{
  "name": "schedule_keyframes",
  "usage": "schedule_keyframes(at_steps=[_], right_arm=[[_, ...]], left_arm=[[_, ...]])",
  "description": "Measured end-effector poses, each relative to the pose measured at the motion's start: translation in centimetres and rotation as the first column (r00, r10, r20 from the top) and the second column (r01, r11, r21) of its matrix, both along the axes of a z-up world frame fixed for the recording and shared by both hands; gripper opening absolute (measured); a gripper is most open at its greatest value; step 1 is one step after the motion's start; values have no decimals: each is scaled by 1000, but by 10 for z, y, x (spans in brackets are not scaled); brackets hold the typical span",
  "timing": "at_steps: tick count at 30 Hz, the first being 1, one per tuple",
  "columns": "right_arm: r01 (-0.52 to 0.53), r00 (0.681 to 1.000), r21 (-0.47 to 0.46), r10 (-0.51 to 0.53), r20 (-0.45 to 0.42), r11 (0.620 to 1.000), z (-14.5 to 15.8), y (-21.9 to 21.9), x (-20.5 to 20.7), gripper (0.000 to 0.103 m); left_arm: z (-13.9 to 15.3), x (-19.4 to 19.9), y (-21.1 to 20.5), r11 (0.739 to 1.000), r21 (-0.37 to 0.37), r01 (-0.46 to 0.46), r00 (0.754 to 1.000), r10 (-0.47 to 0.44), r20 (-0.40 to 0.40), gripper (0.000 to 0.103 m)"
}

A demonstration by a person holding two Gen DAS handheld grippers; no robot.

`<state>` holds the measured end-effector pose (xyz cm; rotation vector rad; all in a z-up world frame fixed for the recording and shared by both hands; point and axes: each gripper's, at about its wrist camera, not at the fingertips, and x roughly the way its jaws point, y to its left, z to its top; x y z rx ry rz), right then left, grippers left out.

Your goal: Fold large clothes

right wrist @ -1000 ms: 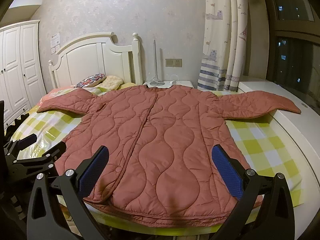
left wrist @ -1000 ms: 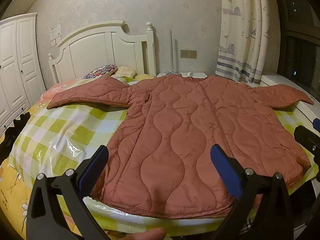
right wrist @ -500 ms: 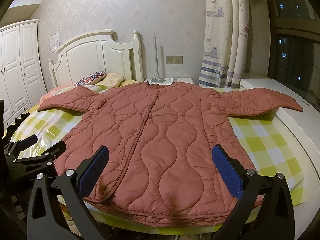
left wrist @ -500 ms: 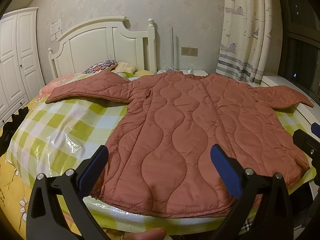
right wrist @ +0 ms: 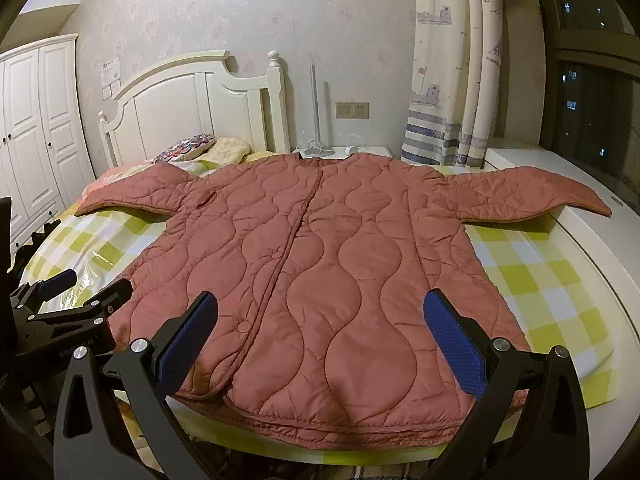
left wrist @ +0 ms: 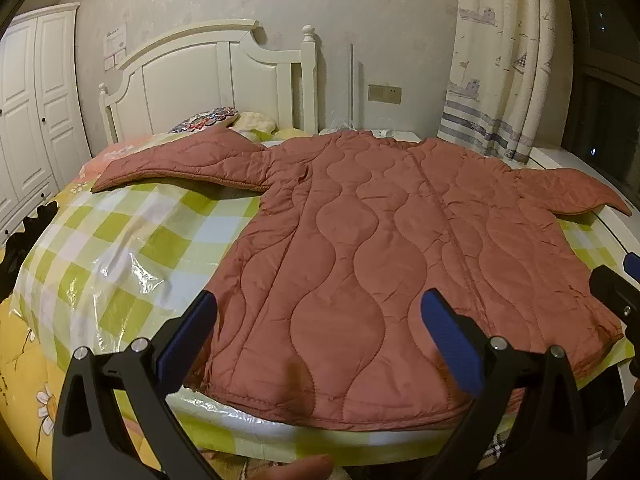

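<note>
A large rust-red quilted jacket lies flat, front up, on the bed, both sleeves spread out to the sides; it also shows in the right wrist view. My left gripper is open and empty, hovering above the jacket's hem at its left part. My right gripper is open and empty above the hem near the front placket. The left gripper shows at the left edge of the right wrist view. The right gripper's tip shows at the right edge of the left wrist view.
The bed has a green-and-white checked cover under clear plastic. A white headboard and pillows are at the far end. A white wardrobe stands left, a curtain and white ledge right.
Both grippers have moved slightly forward and tilted down toward the jacket's hem. The jacket has not moved, and both grippers stay open.
</note>
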<state>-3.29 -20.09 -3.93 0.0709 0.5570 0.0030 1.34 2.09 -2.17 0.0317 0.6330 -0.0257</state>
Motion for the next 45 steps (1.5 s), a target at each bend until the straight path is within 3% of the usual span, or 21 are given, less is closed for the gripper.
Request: schedule_keyframes(at_steps=[22,45], right_arm=[[-17,999,-16,16,-46,1000,-9,12,11,99],[-26,999,-22,26,-36,999,-7,15,8,99]], left_arm=[[-15,6,12,1000,-13,-14,999,13,-46,101],[-15,2,10,1000,-4,-2,999,1,-37,101]])
